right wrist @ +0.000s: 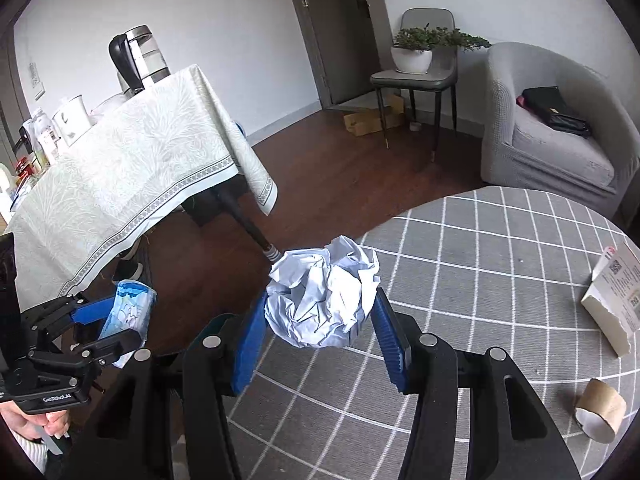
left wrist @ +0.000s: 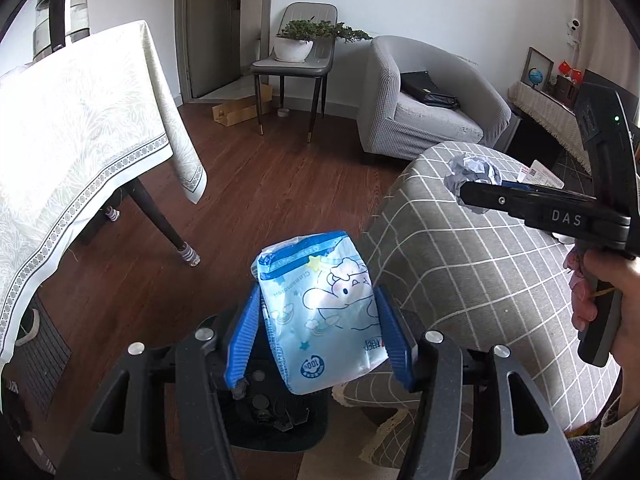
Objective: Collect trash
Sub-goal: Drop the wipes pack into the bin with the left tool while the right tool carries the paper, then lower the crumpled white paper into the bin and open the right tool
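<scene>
Between the blue pads of the left gripper sits a light-blue tissue pack printed with a cartoon figure, the jaws closed in on its two long sides; its long axis runs forward along the fingers, the sealed top edge pointing away from the camera and leaning a little to the left. It hangs over the wooden floor, directly above a dark bin (only part of it shows under the gripper). Just beside it to the right is the round table with the grey checked cloth. The right gripper is clamped, about half closed, on a crumpled paper ball, roughly round with no clear long axis, held above the near edge of that table. On the cloth lie a cardboard tube on its side and a torn box.
</scene>
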The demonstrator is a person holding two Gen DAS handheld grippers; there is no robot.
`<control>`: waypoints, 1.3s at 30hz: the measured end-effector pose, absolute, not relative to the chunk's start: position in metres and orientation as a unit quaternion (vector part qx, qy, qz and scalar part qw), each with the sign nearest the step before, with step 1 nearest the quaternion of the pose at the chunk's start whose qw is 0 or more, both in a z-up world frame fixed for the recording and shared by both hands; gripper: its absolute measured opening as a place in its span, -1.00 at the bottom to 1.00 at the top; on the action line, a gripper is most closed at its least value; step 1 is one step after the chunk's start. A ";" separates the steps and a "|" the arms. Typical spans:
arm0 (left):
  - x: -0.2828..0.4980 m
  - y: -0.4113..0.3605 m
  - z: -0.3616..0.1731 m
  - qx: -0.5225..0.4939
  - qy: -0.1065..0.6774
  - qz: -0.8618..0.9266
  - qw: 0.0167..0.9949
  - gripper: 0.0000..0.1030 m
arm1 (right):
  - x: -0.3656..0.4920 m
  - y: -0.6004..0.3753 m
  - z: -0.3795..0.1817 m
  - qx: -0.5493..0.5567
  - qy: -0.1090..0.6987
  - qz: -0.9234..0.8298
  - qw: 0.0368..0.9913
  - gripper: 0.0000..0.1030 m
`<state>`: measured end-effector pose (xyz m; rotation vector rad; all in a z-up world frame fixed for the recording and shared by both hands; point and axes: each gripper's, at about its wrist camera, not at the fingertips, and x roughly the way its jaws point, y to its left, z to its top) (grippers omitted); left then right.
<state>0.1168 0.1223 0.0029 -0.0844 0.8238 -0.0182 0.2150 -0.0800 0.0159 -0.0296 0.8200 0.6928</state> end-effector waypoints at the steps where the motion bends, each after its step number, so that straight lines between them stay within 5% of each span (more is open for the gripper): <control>1: 0.117 0.126 -0.001 -0.039 0.403 -0.006 0.915 0.15 | 0.214 -0.075 0.017 -0.014 0.389 0.336 0.858 0.02; 27: 0.118 0.225 -0.135 -0.074 0.543 0.042 0.835 0.15 | 0.199 0.046 -0.004 -0.054 0.410 0.413 0.812 0.02; 39: 0.104 0.255 -0.151 -0.076 0.563 0.043 0.822 0.38 | 0.191 0.100 -0.021 -0.066 0.425 0.426 0.796 0.02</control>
